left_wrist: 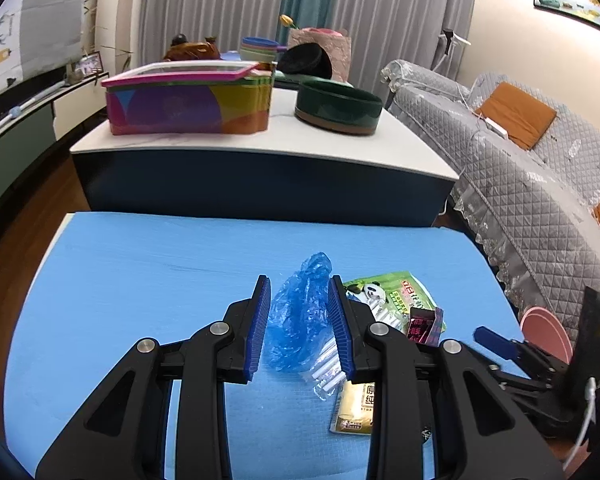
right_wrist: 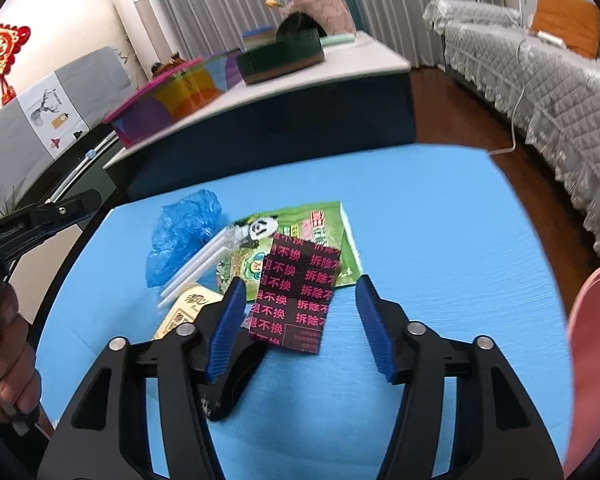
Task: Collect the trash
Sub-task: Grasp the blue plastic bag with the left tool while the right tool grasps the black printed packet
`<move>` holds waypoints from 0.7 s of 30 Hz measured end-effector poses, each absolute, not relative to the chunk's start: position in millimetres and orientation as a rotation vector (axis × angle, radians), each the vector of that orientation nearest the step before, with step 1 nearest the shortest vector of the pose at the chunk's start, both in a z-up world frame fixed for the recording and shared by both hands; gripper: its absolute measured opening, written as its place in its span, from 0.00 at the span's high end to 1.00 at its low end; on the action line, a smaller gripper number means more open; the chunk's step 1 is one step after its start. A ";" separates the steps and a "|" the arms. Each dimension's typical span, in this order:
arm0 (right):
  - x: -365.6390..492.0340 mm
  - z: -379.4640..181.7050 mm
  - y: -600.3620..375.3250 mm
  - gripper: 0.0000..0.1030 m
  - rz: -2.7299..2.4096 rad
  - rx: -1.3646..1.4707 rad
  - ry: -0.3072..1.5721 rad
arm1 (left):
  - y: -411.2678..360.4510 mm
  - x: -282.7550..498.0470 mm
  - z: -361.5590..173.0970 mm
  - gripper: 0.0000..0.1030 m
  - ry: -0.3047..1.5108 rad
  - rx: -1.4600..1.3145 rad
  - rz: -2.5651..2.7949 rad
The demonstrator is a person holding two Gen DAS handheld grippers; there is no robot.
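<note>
A pile of trash lies on the blue table (left_wrist: 140, 280). A crumpled blue plastic bag (left_wrist: 300, 312) sits between the fingers of my open left gripper (left_wrist: 300, 328); the pads stand either side of it, apart from it. Beside it lie a clear packet of white straws (left_wrist: 328, 368), a green panda wrapper (left_wrist: 396, 292), a black wrapper with pink print (left_wrist: 422, 326) and a yellow packet (left_wrist: 354, 408). My right gripper (right_wrist: 300, 320) is open, with the black and pink wrapper (right_wrist: 296, 292) between its fingers. The blue bag (right_wrist: 184, 232), straws (right_wrist: 196, 268), green wrapper (right_wrist: 300, 232) and yellow packet (right_wrist: 184, 308) lie to its left.
A pink bin (right_wrist: 596, 360) stands at the table's right edge, also in the left wrist view (left_wrist: 548, 332). Behind is a white-topped table (left_wrist: 260, 140) with a colourful box (left_wrist: 188, 100) and a green round tin (left_wrist: 338, 106). A grey covered sofa (left_wrist: 540, 168) runs along the right.
</note>
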State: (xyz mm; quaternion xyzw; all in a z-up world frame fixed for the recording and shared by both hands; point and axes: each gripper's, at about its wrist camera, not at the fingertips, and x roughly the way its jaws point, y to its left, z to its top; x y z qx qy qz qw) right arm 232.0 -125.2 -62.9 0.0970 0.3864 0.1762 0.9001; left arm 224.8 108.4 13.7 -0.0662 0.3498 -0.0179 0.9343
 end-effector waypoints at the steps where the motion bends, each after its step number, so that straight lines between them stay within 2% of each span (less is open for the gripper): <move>1: 234.5 -66.5 -122.9 0.39 0.364 0.202 0.809 | 107.0 227.9 9.7 0.71 0.728 -0.135 -0.042; 3: 240.4 -73.9 -118.6 0.34 0.371 0.212 0.833 | 105.1 234.0 3.0 0.70 0.755 -0.130 -0.051; 5: 247.6 -79.5 -115.7 0.33 0.376 0.219 0.856 | 105.1 239.6 -3.9 0.56 0.774 -0.126 -0.045; 6: 250.8 -81.6 -114.9 0.33 0.372 0.217 0.866 | 105.7 242.2 -7.4 0.54 0.783 -0.128 -0.042; 15: 257.6 -90.1 -107.8 0.31 0.376 0.178 0.893 | 100.1 260.0 -31.9 0.54 0.856 -0.130 -0.048; 16: 257.3 -90.3 -106.9 0.32 0.380 0.173 0.894 | 97.8 260.8 -33.7 0.56 0.864 -0.115 -0.043; 20: 257.1 -90.0 -105.7 0.46 0.382 0.153 0.894 | 93.4 262.7 -38.5 0.87 0.889 -0.093 -0.046; 21: 256.6 -90.1 -105.3 0.48 0.381 0.146 0.895 | 93.5 262.9 -37.8 0.90 0.889 -0.088 -0.044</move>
